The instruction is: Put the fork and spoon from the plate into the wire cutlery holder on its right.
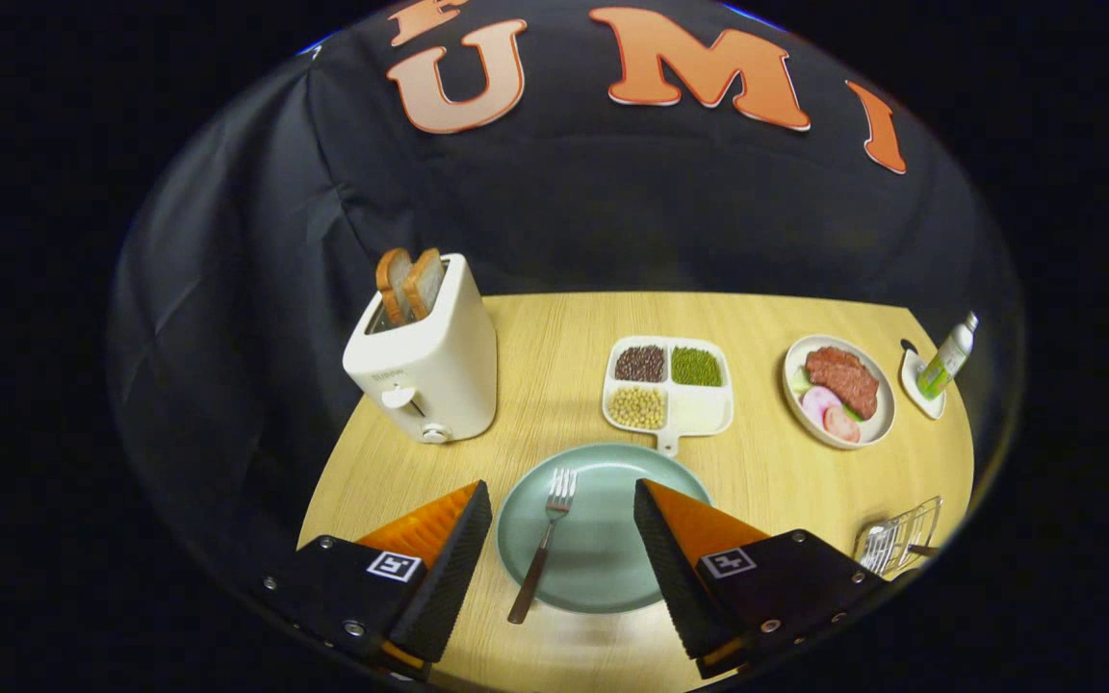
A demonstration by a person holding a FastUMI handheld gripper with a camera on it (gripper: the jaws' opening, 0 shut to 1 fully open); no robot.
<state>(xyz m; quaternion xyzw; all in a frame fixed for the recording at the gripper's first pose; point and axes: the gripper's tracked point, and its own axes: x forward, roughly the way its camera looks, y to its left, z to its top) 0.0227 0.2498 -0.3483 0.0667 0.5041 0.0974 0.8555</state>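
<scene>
A pale green plate (603,568) lies on the wooden table between my two fingers. A fork (543,544) with a dark handle rests on the plate's left part, tines pointing away from me. My gripper (562,505) hovers above the plate, open, its fingers wide apart on either side of the fork and touching nothing. The wire cutlery holder (899,539) stands to the right of the plate, beyond my right finger; something shiny lies inside it, though I cannot tell what.
A white toaster (425,371) with two bread slices stands at the back left. Beyond the plate sits a divided white dish (670,387) of beans. Further right are a plate of meat (839,390) and a small bottle (946,358) on a saucer.
</scene>
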